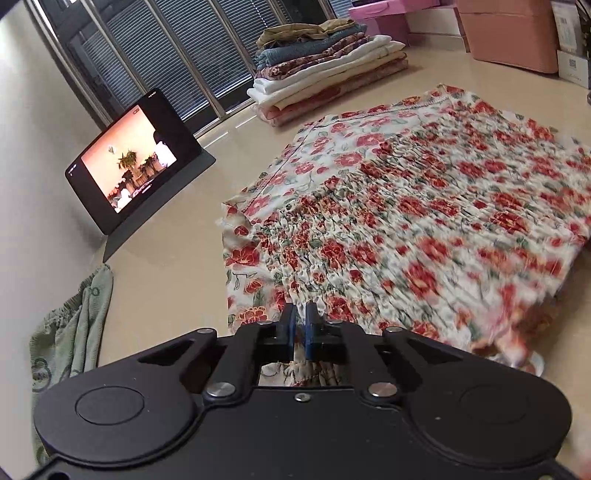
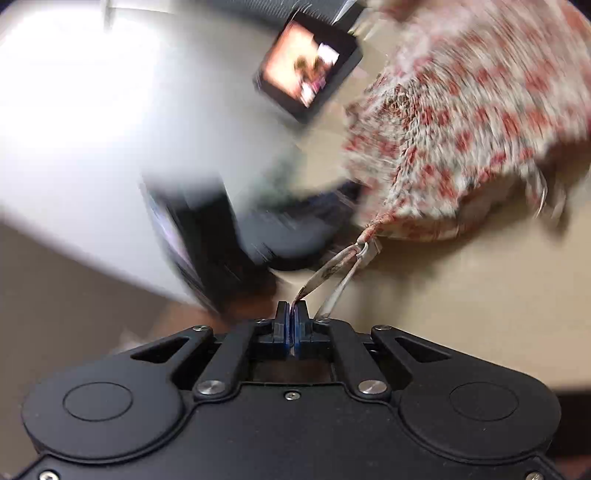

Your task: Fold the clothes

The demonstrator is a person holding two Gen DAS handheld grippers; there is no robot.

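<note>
A white garment with red flowers and a smocked, gathered panel [image 1: 406, 206] lies spread on the beige surface, its near edge lifted. My left gripper [image 1: 302, 314] is shut on that near edge. In the right wrist view the same floral garment [image 2: 461, 122] hangs blurred at the upper right, and a thin strap [image 2: 332, 269] runs from it down into my right gripper [image 2: 292, 310], which is shut on the strap's end. A second loop of strap passes to the right of the fingers.
A stack of folded clothes [image 1: 325, 66] sits at the back. A tablet on a stand [image 1: 136, 158] plays video at the left; the tablet [image 2: 306, 66] appears blurred in the right wrist view. A green cloth [image 1: 74, 332] lies at the near left. Pink boxes [image 1: 509, 33] stand behind.
</note>
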